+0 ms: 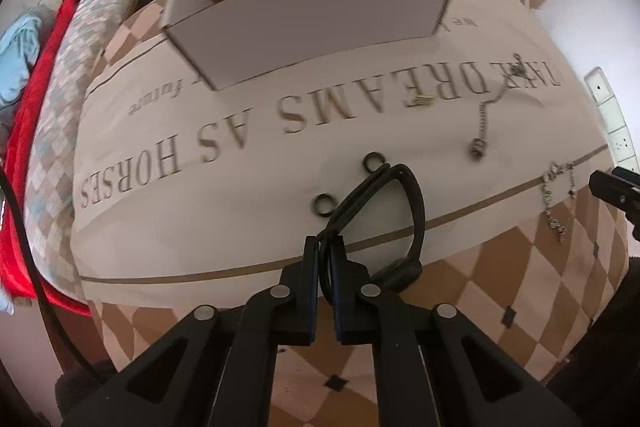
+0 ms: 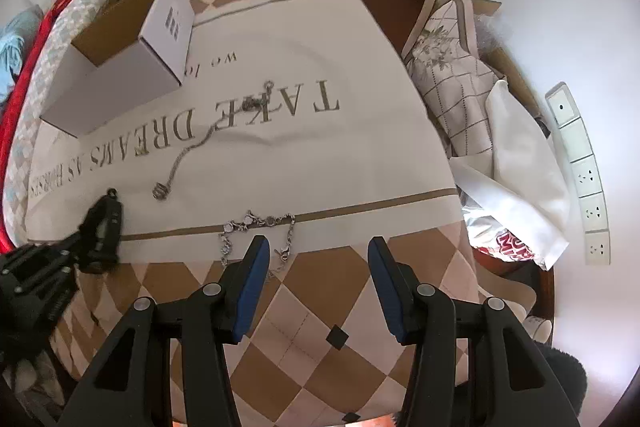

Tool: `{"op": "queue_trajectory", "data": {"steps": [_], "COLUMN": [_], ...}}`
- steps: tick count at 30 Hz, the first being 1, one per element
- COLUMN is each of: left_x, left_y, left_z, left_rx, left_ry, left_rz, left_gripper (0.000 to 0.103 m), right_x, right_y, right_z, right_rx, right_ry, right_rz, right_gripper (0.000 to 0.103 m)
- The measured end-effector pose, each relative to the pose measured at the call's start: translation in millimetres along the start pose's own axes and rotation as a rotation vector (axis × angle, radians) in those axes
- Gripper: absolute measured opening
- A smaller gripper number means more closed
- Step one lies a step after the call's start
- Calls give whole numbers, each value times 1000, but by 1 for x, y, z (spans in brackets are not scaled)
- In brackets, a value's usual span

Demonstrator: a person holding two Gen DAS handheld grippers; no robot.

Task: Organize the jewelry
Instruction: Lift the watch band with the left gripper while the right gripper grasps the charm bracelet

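Left wrist | left tongs (image 1: 325, 247) clenched on black cord (image 1: 404, 195) | right tongs (image 2: 314, 255) released, bracelet (image 2: 256, 227) just ahead

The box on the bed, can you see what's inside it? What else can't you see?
- Box: in the left wrist view its front wall hides the floor; in the right wrist view the side wall does.
- Black band: the left gripper hides where the jaws pinch it.
- Small gold piece: too small and blurred to name.
- Silver bracelet: the right gripper's finger covers part.
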State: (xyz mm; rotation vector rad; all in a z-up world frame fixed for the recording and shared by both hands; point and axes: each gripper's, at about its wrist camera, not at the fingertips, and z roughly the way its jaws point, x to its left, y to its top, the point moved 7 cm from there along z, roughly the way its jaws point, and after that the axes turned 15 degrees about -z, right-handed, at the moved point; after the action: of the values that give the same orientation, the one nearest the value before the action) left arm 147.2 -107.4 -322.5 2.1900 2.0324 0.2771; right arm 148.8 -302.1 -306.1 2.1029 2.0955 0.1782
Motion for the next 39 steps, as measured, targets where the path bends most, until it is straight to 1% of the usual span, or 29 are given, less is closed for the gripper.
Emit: {"op": "queue_trajectory", "data": {"steps": [5, 7, 9, 11, 21, 23, 25, 28, 30, 32, 34, 39], "left_x": [24, 26, 29, 30, 30, 30, 30, 29, 30, 31, 32, 32], "left_y": [1, -1, 7, 7, 9, 9, 9, 8, 8, 9, 9, 9], "left_z": [1, 1, 3, 4, 6, 6, 6, 6, 6, 6, 6, 6], "left_rx": [-12, -16, -15, -16, -12, -13, -12, -12, -10, -11, -9, -7], "left_ry": [23, 31, 32, 33, 24, 21, 21, 22, 19, 20, 18, 16], "left_rz": [-11, -14, -16, -17, -28, -31, -31, -29, -31, -30, -32, -35], "left_gripper": [3, 3, 3, 3, 3, 3, 3, 3, 3, 3, 3, 3], "right_x": [13, 16, 21, 25, 36, 39, 49, 60, 73, 78, 82, 87], "right_y": [1, 1, 0, 2, 6, 6, 8, 9, 9, 8, 7, 5], "right_z": [16, 19, 26, 26, 24, 17, 7, 6, 15, 21, 20, 18], "right_rx": [16, 18, 29, 19, 13, -10, -45, -53, -32, -13, -15, -17], "right_ry": [5, -1, -7, -31, -30, 33, 56, 53, 25, 17, -16, -22], "right_rz": [-32, -43, -52, -77, -86, -45, -59, -96, -142, -150, -171, -168], "right_gripper": [53, 53, 54, 54, 54, 54, 54, 54, 54, 54, 55, 54]}}
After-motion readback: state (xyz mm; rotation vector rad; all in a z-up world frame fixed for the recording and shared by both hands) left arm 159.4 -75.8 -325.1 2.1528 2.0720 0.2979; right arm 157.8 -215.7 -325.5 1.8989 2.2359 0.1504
